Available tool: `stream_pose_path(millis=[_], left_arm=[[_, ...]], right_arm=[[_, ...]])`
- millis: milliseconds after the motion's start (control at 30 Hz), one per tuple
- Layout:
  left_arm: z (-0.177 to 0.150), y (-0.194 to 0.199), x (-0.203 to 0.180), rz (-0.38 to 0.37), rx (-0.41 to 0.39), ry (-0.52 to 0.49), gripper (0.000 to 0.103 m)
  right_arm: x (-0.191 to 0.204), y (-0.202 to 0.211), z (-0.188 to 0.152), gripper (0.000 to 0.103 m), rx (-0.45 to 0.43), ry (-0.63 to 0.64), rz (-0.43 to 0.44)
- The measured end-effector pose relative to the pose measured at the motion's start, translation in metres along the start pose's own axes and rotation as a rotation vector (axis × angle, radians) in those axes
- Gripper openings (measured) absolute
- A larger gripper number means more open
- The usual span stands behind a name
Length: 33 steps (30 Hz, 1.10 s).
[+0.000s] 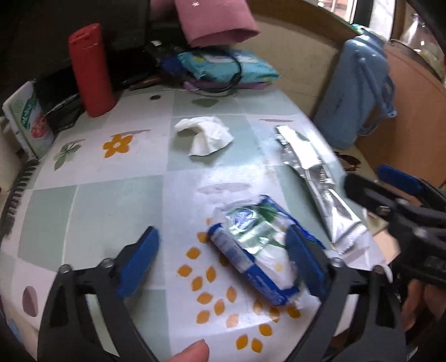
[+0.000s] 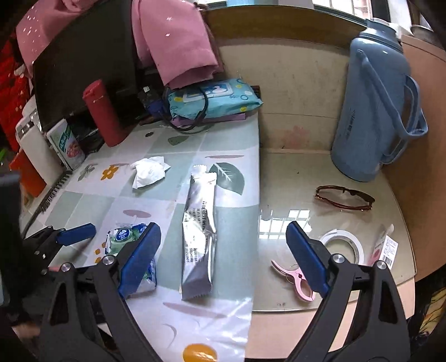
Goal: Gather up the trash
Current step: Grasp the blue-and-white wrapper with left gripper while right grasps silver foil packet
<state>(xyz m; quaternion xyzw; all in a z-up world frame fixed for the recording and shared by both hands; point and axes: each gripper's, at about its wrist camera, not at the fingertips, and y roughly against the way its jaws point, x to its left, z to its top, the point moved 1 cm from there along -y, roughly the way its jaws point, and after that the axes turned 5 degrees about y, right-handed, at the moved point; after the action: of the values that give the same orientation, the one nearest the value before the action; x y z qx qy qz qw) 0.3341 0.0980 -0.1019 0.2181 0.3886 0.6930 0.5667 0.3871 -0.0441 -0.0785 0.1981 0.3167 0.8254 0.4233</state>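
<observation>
A crumpled blue-and-white tissue wrapper point(image 1: 253, 245) lies on the flowered tablecloth. My left gripper point(image 1: 223, 261) is open low over it, and its right finger point(image 1: 303, 264) is at the wrapper's right edge. A long silver sachet point(image 1: 315, 178) lies to the right and a crumpled white tissue point(image 1: 206, 135) lies further back. In the right wrist view my right gripper point(image 2: 223, 259) is open above the silver sachet point(image 2: 199, 236), with the wrapper point(image 2: 125, 236) behind its left finger and the tissue point(image 2: 149, 171) beyond.
A red bottle point(image 1: 92, 69), a teal wipes pack point(image 1: 225, 66) and pink cloth point(image 1: 214, 22) stand at the back. A blue thermos point(image 2: 373, 105), sunglasses point(image 2: 344, 197), a tape roll point(image 2: 343, 245) and a pink clip point(image 2: 295, 278) are on the glass tabletop to the right.
</observation>
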Motion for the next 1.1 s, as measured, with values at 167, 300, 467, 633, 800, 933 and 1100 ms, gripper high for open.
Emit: stream_pose_path(millis=[167,300,467,633,800,933,1100], left_arm=[[0.003,0.005,-0.005,-0.023,-0.004,-0.019,0.047],[0.001,0.006,0.003,-0.055,-0.016,0.001,0.041],[-0.001,0.009,0.01,-0.077,-0.013,0.011,0.035],[-0.002,0.011,0.014,-0.095,-0.017,0.032,0.034],[-0.004,0.014,0.022,-0.116,-0.019,0.071,0.027],[-0.007,0.021,0.03,-0.133,-0.03,0.096,0.014],[-0.014,0.031,0.035,-0.156,-0.037,0.109,0.011]], right_arm=[[0.018,-0.01,0.003,0.082,0.017,0.054,0.0],[0.026,-0.018,0.006,0.075,0.029,0.075,-0.002],[0.029,-0.035,0.004,0.055,0.075,0.089,0.0],[0.031,-0.04,-0.005,0.032,0.064,0.091,0.013],[0.036,-0.034,-0.005,0.023,0.07,0.083,0.061],[0.04,-0.023,-0.007,0.022,0.048,0.072,0.071],[0.048,-0.012,-0.013,0.022,0.041,0.073,0.08]])
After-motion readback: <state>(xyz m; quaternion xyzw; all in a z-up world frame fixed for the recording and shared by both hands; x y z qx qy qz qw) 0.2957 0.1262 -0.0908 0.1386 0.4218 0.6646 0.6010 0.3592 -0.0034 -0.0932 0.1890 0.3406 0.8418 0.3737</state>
